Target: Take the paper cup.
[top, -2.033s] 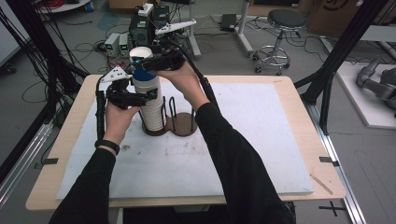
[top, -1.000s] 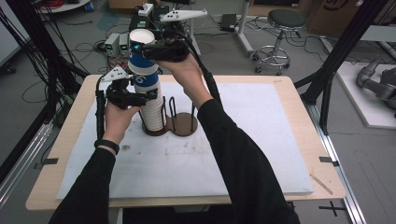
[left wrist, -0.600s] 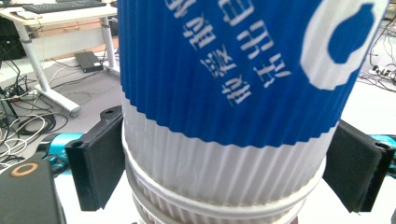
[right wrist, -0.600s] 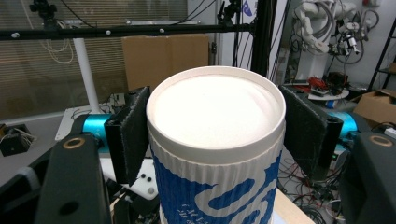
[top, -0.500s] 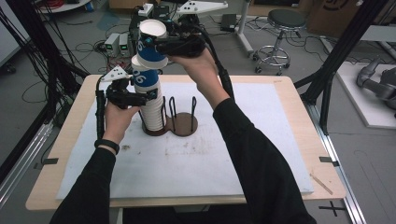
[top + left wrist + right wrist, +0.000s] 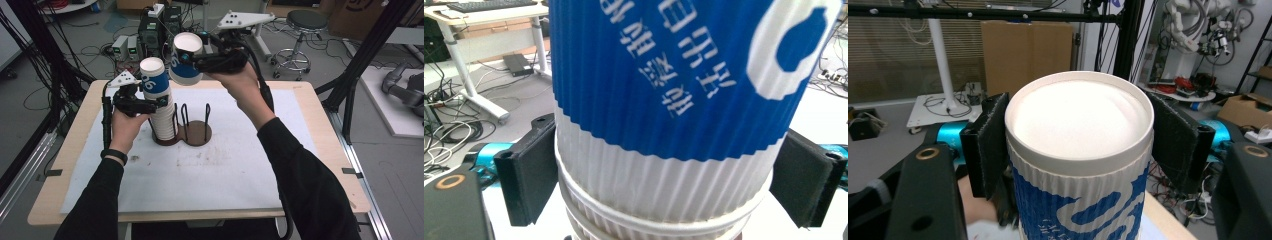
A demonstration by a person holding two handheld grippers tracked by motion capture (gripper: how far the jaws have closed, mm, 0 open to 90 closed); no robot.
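A stack of blue-and-white ribbed paper cups (image 6: pixel 161 107) stands upside down in the left ring of a brown wire holder (image 6: pixel 197 134). My left gripper (image 6: pixel 150 102) is shut on the stack just under its top cup. In the left gripper view the black pads (image 6: pixel 531 175) sit on both sides of the stack (image 6: pixel 664 125). My right gripper (image 6: pixel 195 57) is shut on a single cup (image 6: pixel 186 60), held tilted in the air above and to the right of the stack. In the right gripper view that cup (image 6: pixel 1080 130) stands bottom up between the pads (image 6: pixel 993 145).
The holder rests on a white mat (image 6: pixel 225 170) that covers a wooden table (image 6: pixel 320 125); its right ring holds no cups. Black frame posts (image 6: pixel 360 65) stand at the table's sides. Electronics and cables (image 6: pixel 150 30) and a stool (image 6: pixel 300 25) lie beyond the far edge.
The right gripper has lifted one cup off the top of the stack and carried it up and to the right, clear of the stack. The left gripper has stayed still on the stack.
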